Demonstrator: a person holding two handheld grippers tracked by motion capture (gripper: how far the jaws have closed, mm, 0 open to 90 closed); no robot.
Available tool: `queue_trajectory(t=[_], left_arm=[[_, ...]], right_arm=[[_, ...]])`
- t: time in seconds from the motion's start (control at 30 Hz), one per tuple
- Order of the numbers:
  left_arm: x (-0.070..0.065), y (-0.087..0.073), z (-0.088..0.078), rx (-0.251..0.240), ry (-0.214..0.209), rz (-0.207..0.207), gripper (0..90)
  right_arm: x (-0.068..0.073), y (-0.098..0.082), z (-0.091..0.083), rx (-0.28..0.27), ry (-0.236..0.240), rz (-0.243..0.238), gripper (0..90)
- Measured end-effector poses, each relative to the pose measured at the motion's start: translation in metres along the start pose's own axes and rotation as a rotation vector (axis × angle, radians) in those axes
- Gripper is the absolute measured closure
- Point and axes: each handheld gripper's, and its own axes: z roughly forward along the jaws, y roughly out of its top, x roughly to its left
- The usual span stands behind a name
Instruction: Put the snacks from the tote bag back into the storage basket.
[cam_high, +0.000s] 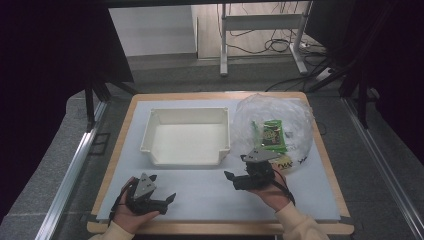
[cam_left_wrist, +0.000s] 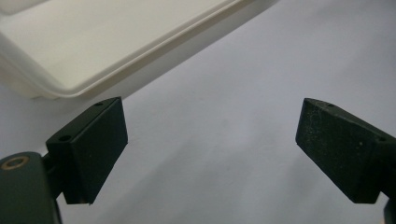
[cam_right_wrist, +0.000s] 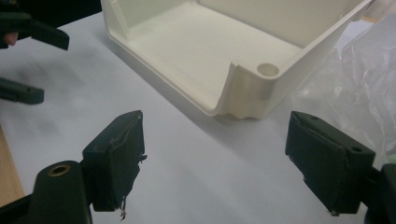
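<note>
- Sitting near the middle of the white mat (cam_high: 200, 190), toward 12 o'clock: a white plastic bin (cam_high: 186, 136), open top, nothing visible inside, low cut-out front wall facing 6 o'clock.
- Lying just beside the bin at its 3 o'clock: a crinkly clear plastic bag (cam_high: 274, 127), with green snack packets (cam_high: 272, 135) showing through it. Can't really tell how many packets, looking like two or so.
- Resting on a wooden tabletop (cam_high: 118, 145), that mat, with a strip of wood showing all around it.
- Hovering at about 7 o'clock of the mat: left gripper (cam_high: 167, 198), held in the left hand (cam_high: 131, 215), jaws spread wide and holding nothing, pointing toward 3 o'clock.
- Looking along the left gripper (cam_left_wrist: 211, 149) in its own view: just bare mat between the jaws, and the bin's rim (cam_left_wrist: 116, 65) up at 11 o'clock.
- Hanging at about 5 o'clock of the bin, right at the bag's near edge: right gripper (cam_high: 231, 179), in the right hand (cam_high: 272, 192), aiming toward 9 o'clock, grey plate on top.
- Gaping wide too, the right gripper (cam_right_wrist: 212, 158) in its own view, nothing pinched, pads looking pretty chewed up.
- Showing past those jaws: the bin's front corner (cam_right_wrist: 247, 88) at 12 o'clock, bag at 3 o'clock, and the other gripper's open jaws off at 10 o'clock.
</note>
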Motion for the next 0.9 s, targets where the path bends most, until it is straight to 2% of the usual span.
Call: queue_trajectory(t=[0.07,0.13,0.23,0.4,0.43,0.5,0.63,0.9], left_arm=[[-0.005,0.001,-0.001,-0.005,-0.012,0.023,9.0],[-0.005,0.001,-0.002,-0.005,-0.017,0.025,8.9],[-0.005,0.001,-0.002,-0.008,-0.021,0.015,9.0],[-0.001,0.001,-0.001,-0.006,-0.021,-0.003,9.1],[-0.001,0.002,0.0,-0.004,-0.02,-0.003,9.1],[-0.001,0.002,0.001,0.0,-0.018,-0.003,9.1],[-0.001,0.003,0.004,0.01,-0.017,-0.001,9.1],[-0.002,0.003,0.006,0.013,-0.01,-0.003,9.1]], right_arm=[[0.0,0.003,0.003,0.005,0.005,0.003,20.9],[0.001,0.006,0.005,0.012,0.0,0.004,21.2],[0.001,0.009,0.006,0.015,0.0,0.007,22.2],[-0.002,0.022,0.006,-0.01,-0.018,0.025,23.1],[-0.006,0.028,0.004,-0.022,-0.009,0.047,23.1],[-0.008,0.03,0.002,-0.028,-0.004,0.054,23.3],[-0.017,0.043,-0.007,-0.055,-0.011,0.052,23.8],[-0.024,0.053,-0.012,-0.05,-0.015,0.031,24.7]])
